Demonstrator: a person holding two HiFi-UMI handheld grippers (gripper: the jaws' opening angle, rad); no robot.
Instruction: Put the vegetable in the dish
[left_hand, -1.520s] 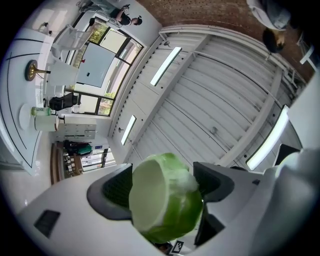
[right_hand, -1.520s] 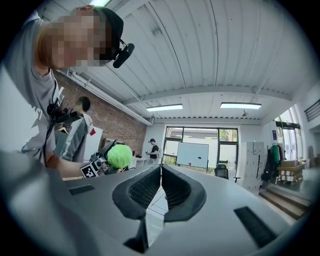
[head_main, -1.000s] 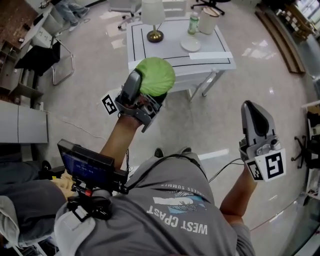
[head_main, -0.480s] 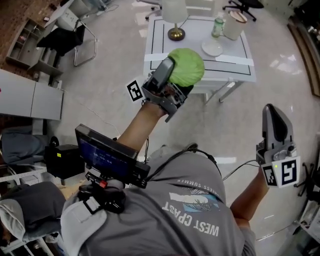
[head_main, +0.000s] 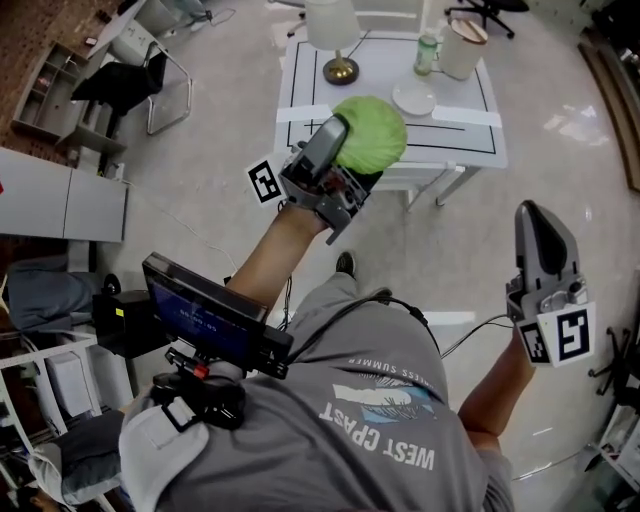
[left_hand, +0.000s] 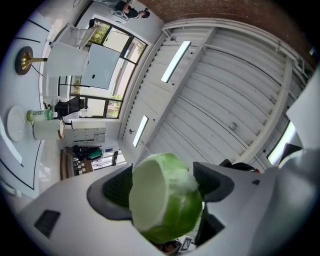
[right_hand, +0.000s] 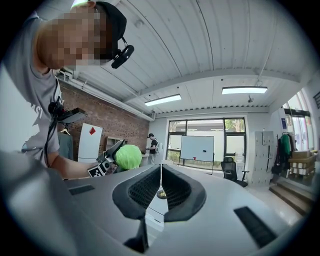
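A round green cabbage (head_main: 370, 134) is held up in the air by my left gripper (head_main: 345, 150), whose jaws are shut on it, in front of the near edge of a white table (head_main: 460, 135). In the left gripper view the cabbage (left_hand: 167, 200) fills the gap between the dark pads. A white dish (head_main: 413, 98) lies on the table beyond it, and the dish (left_hand: 15, 123) shows small at that view's left edge. My right gripper (head_main: 540, 235) is low at the right, jaws shut and empty, well away from the table. In the right gripper view the cabbage (right_hand: 128, 156) is seen at a distance.
On the table stand a lamp with a brass base (head_main: 334, 40), a green-capped bottle (head_main: 427, 52) and a white jug (head_main: 459, 45). Chairs (head_main: 135, 75) and a grey cabinet (head_main: 65, 205) are at the left. A person (right_hand: 151, 143) stands far off by the windows.
The cabbage and my left gripper have come closer to the table's near edge over the last second. My right gripper has stayed low at the right, shifting only slightly.
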